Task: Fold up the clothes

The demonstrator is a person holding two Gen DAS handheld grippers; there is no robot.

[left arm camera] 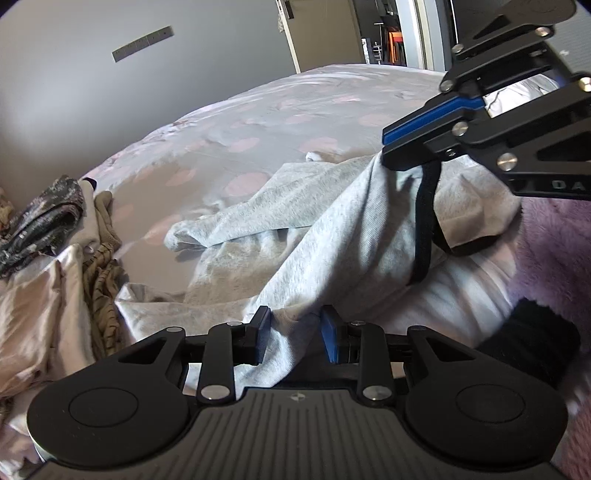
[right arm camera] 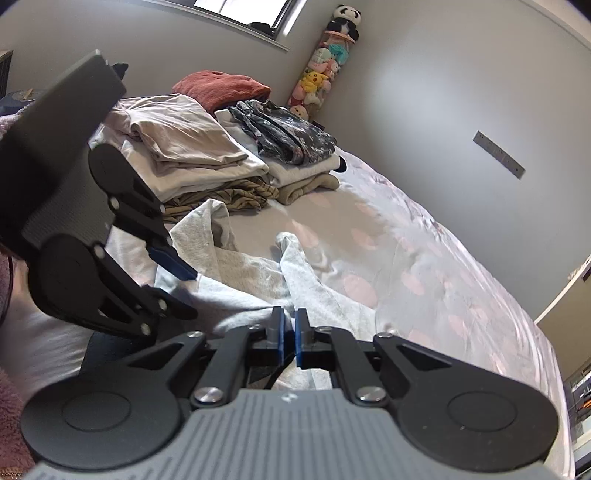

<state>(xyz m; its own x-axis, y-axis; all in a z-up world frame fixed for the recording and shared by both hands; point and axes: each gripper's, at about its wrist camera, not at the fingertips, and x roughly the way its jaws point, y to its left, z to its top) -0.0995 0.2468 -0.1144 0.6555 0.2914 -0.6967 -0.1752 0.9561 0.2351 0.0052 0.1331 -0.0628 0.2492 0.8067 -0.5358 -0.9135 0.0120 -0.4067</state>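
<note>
Pinching grey garment [left arm camera: 332,236]: right gripper [left arm camera: 388,147] fingers; left gripper [left arm camera: 295,332] fingers apart.

Grey walls [right arm camera: 424,92], window [right arm camera: 240,11] (top left), floral-sheeted bed [right arm camera: 424,258], open doorway [left arm camera: 388,33].

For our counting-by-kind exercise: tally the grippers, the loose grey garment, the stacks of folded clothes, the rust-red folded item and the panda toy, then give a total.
Grippers: 2, left gripper and right gripper
Light grey garment: 1
Stacks of folded clothes: 2, beige-topped stack and floral-topped stack
Rust-red folded item: 1
Panda toy: 1
Total: 7
</note>
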